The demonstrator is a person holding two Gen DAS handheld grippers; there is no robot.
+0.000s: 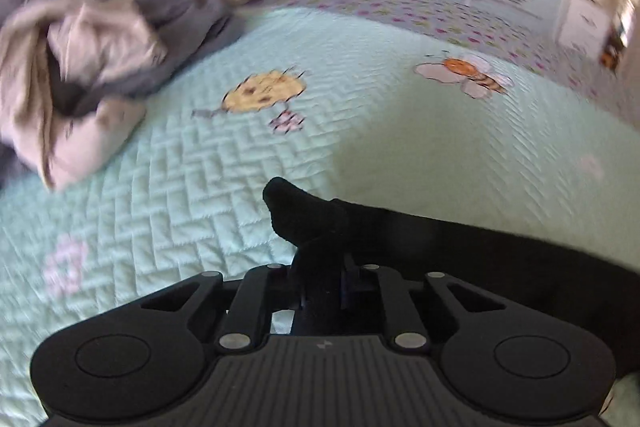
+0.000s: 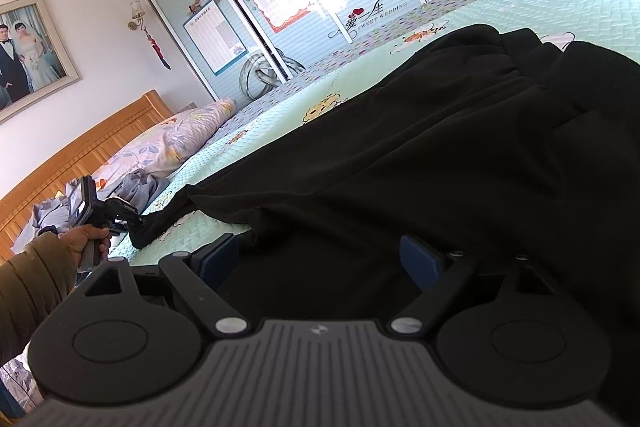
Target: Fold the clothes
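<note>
The left tongs (image 1: 320,263) are pinching one end of the black garment (image 2: 420,155), which is lying spread across the mint quilted bed (image 1: 360,75). The right tongs (image 2: 320,255) are gaping wide over the cloth, gripping nothing. A heap of grey clothes (image 1: 80,51) is sitting near the pillow (image 2: 168,143).

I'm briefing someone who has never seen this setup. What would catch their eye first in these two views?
The black garment sprawls across the mint quilted bedspread and fills most of the right wrist view. The left gripper is shut on one narrow end of it, while the right gripper stands open over the dark cloth. A rumpled grey clothes pile sits by the floral pillow near the wooden headboard.
</note>
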